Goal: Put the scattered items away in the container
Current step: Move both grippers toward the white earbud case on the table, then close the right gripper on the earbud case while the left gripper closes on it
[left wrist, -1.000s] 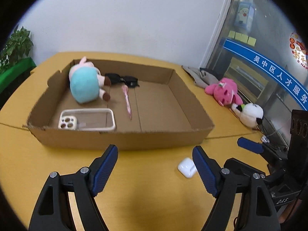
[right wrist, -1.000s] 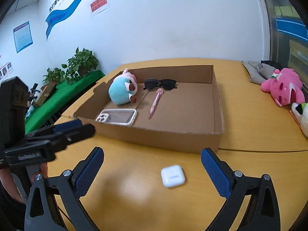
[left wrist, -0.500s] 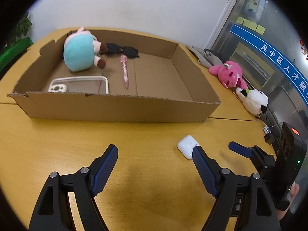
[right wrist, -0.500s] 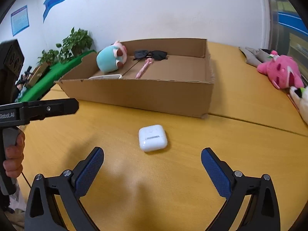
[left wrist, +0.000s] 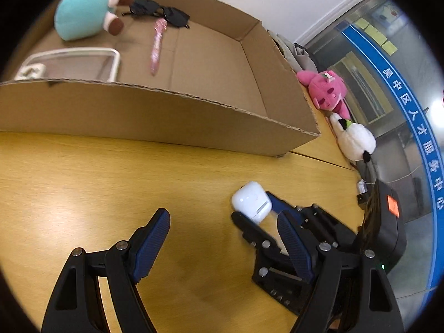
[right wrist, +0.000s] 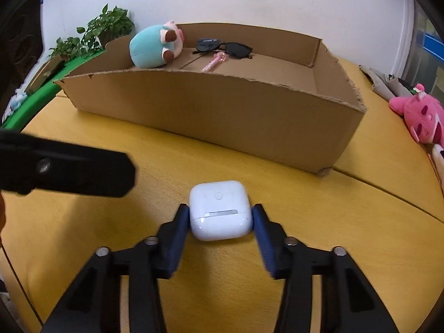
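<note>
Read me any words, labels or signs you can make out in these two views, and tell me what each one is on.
"吴中区人才服务中心": white characters on the blue band across the glass wall.
Yellow sticky notes on the glass: too small to read.
Orange label on the black device: blurred, unreadable.
White earbud case: no text visible.

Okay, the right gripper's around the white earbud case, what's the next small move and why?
Probably finish the squeeze, then lift. The right gripper jaws are closing, blue pads flanking the earbud case, which sits on the table outside the cardboard box.
</note>
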A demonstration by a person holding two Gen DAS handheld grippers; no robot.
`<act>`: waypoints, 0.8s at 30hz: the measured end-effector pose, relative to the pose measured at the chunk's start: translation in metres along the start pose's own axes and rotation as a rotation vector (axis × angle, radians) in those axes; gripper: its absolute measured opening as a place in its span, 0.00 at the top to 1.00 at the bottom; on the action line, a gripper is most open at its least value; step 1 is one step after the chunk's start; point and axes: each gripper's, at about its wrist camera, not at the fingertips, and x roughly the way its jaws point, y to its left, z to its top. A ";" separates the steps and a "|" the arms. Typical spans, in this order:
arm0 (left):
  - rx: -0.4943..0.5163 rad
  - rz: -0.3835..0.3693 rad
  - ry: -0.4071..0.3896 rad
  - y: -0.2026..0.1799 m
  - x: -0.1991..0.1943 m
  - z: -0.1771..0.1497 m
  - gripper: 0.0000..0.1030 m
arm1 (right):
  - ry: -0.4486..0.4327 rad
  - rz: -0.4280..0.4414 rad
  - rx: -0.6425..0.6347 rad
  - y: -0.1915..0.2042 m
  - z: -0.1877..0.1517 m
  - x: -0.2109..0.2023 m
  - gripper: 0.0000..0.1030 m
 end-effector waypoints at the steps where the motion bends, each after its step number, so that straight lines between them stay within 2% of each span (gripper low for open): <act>1: -0.008 -0.015 0.014 0.000 0.004 0.002 0.23 | 0.002 -0.002 0.000 0.000 -0.001 0.000 0.53; 5: -0.046 -0.069 0.080 0.003 0.019 0.007 0.24 | -0.005 -0.001 0.022 0.000 -0.006 -0.005 0.53; 12: -0.142 -0.223 0.172 0.012 0.037 0.004 0.24 | -0.060 0.162 0.207 -0.015 -0.014 -0.023 0.53; 14: -0.178 -0.285 0.197 0.013 0.041 0.002 0.31 | -0.081 0.202 0.243 -0.018 -0.014 -0.029 0.53; 16: -0.190 -0.317 0.216 0.012 0.044 0.001 0.44 | -0.089 0.217 0.249 -0.018 -0.013 -0.033 0.53; 20: -0.194 -0.341 0.221 0.010 0.045 0.002 0.64 | -0.075 0.235 0.227 -0.009 -0.011 -0.034 0.53; 22: -0.190 -0.324 0.215 0.010 0.043 0.003 0.74 | -0.066 0.232 0.210 -0.004 -0.011 -0.035 0.53; 24: -0.185 -0.316 0.215 0.011 0.042 0.003 0.77 | -0.065 0.226 0.194 0.000 -0.012 -0.037 0.53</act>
